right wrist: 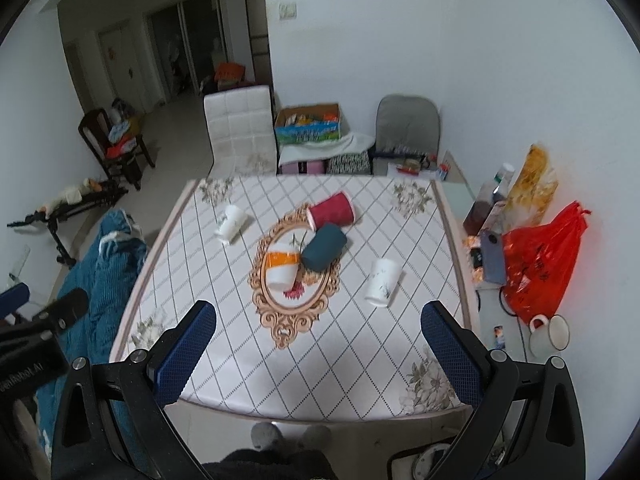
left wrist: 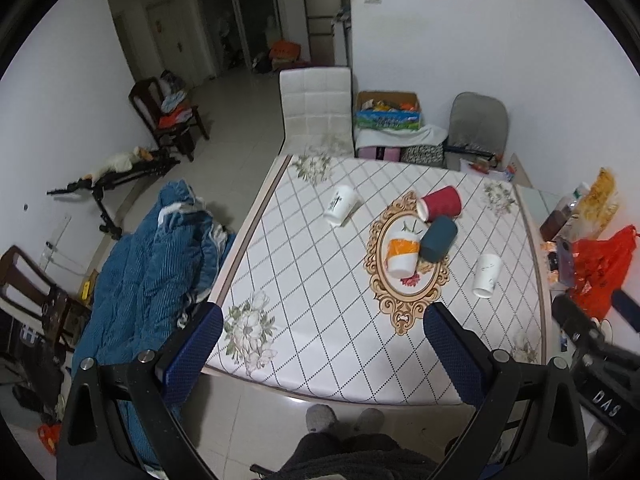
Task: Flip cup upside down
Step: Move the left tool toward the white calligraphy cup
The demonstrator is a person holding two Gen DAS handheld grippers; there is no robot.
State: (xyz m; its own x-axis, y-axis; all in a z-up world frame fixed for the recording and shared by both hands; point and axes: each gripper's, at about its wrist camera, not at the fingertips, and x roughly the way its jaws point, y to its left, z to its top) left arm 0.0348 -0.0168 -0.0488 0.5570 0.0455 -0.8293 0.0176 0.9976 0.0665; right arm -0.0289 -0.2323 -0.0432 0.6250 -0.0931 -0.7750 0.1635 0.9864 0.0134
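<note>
Step in hand: approach, nothing grasped yet. Left gripper (left wrist: 322,330) and right gripper (right wrist: 318,328) both hover above the near edge of the table (right wrist: 240,376), fingers spread wide, nothing between them.

Cup count: 5, all lying on their sides.
- 2 plain white: 1 white cup (right wrist: 231,224) toward the far-left corner, 1 white cup (right wrist: 382,282) toward the right edge.
- 1 orange-banded cup (right wrist: 282,266) at the centre, on the printed oval frame.
- 1 dark teal cup (right wrist: 324,252) just beside it, touching or nearly so; cannot tell which.
- 1 red cup (right wrist: 332,210) behind the teal one, toward the far edge.

Which cup is the target is not given. My guess is that the right-side white cup is the easiest, as it stands apart from the others and is nearest the right gripper.

Next move likely calls for: lowering over a cup body, closing across its side, lifting, rotating until the rim faces down, then setting it on the table. The central cluster is tight, so neighbours may get knocked.

Off-table: 1 red bag (right wrist: 540,264) and 1 enamel mug (right wrist: 550,332) by the right edge.
</note>
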